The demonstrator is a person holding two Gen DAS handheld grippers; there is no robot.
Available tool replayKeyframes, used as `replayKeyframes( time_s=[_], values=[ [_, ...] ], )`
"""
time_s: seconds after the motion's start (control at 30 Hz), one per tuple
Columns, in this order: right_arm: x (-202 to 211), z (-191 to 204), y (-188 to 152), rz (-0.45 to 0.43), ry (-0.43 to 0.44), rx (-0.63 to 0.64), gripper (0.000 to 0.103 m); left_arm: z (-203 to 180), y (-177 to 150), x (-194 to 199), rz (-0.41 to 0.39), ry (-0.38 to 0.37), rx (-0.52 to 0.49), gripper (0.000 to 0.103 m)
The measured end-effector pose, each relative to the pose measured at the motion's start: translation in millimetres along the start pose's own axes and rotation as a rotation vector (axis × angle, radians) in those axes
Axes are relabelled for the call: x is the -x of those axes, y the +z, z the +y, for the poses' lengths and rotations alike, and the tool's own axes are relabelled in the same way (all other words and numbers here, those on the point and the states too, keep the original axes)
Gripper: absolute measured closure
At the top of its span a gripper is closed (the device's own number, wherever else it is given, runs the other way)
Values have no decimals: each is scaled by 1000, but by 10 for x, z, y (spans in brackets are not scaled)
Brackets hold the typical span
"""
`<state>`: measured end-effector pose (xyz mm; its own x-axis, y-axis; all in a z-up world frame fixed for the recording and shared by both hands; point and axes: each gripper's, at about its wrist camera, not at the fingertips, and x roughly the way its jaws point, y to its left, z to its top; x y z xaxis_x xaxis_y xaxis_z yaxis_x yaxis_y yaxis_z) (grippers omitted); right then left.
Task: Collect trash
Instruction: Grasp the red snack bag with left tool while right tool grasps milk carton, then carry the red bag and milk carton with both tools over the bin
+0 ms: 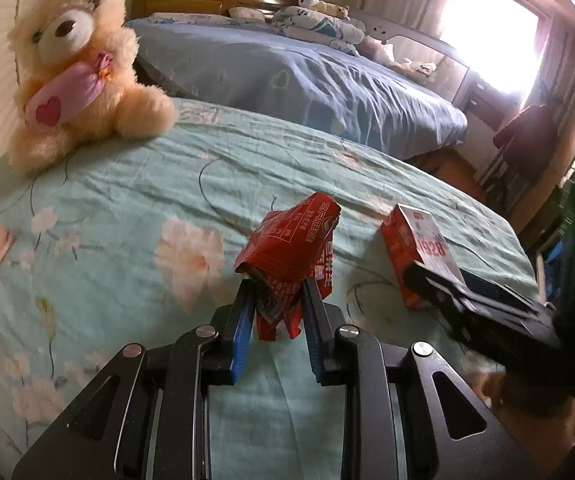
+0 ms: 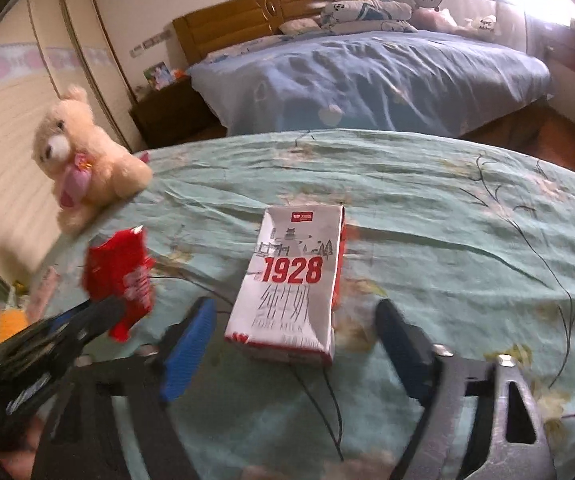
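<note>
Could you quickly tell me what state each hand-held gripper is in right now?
Left hand-held gripper: closed on the red snack wrapper.
Right hand-held gripper: open around the 1928 milk carton, pads not touching it.

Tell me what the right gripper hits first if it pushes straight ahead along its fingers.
Most likely the white and red "1928" milk carton, lying on the green floral bedsheet between the right gripper's open fingers.
</note>
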<state>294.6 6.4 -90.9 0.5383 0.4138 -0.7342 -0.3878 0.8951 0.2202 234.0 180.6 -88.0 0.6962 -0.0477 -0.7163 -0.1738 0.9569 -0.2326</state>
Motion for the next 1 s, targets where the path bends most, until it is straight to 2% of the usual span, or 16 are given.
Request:
replayKeyframes(
  time_s=[0.03, 0.07, 0.3, 0.57, 1.0],
  values=[
    [-21, -9, 5, 7, -7, 0, 50, -8, -16, 10, 2, 0, 1, 81],
    [-38, -10, 11, 10, -13, -1, 54, -20, -36, 23, 5, -4, 3, 81],
    [222, -146, -161, -16, -10, -34, 54, -250, -150, 123, 6, -38, -21, 81],
    [663, -422, -427, -44, -8, -83, 54, -772, -334, 191, 23, -98, -100, 81],
    [1302, -1086, -766, -108, -40, -188, 54, -1569, -551, 284, 48, -150, -234, 81]
  ],
)
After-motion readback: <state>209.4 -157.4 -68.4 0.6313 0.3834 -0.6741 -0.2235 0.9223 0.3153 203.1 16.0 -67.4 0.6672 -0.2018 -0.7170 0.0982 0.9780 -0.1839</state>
